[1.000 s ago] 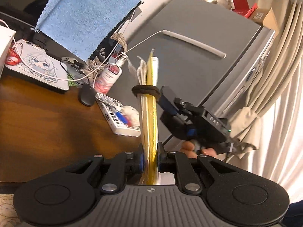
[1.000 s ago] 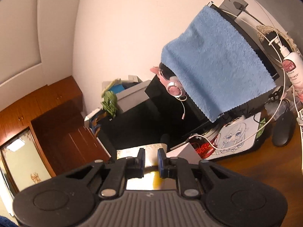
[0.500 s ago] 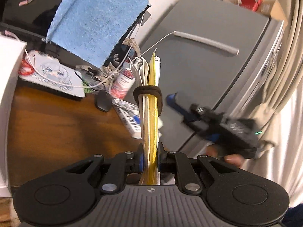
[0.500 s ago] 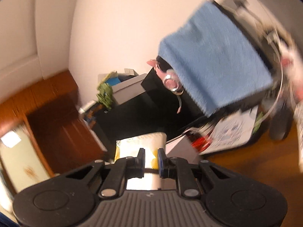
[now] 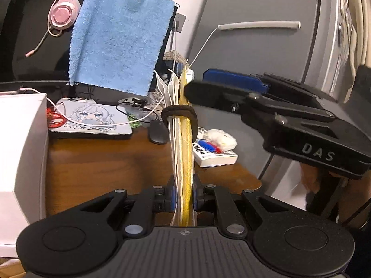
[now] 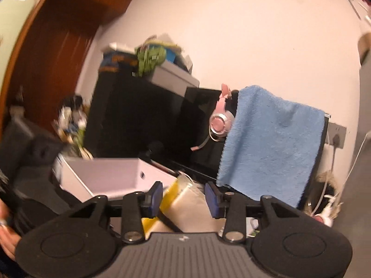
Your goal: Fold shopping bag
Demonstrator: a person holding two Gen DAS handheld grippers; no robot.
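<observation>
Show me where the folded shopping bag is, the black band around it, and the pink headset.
folded shopping bag (image 5: 185, 153): left wrist view, on its yellow edge above the claw.
black band (image 5: 178, 111): left wrist view, on the loop's top across the bag.
pink headset (image 5: 63, 15): left wrist view, on the round ear cup.

You are working in a home: wooden desk (image 5: 97, 164), pink headset (image 5: 63, 11) hung on monitor (image 5: 30, 34), grey refrigerator (image 5: 255, 53) right.

Blue towel (image 5: 120, 39) drapes a monitor beside pink headphones (image 5: 63, 11)
</observation>
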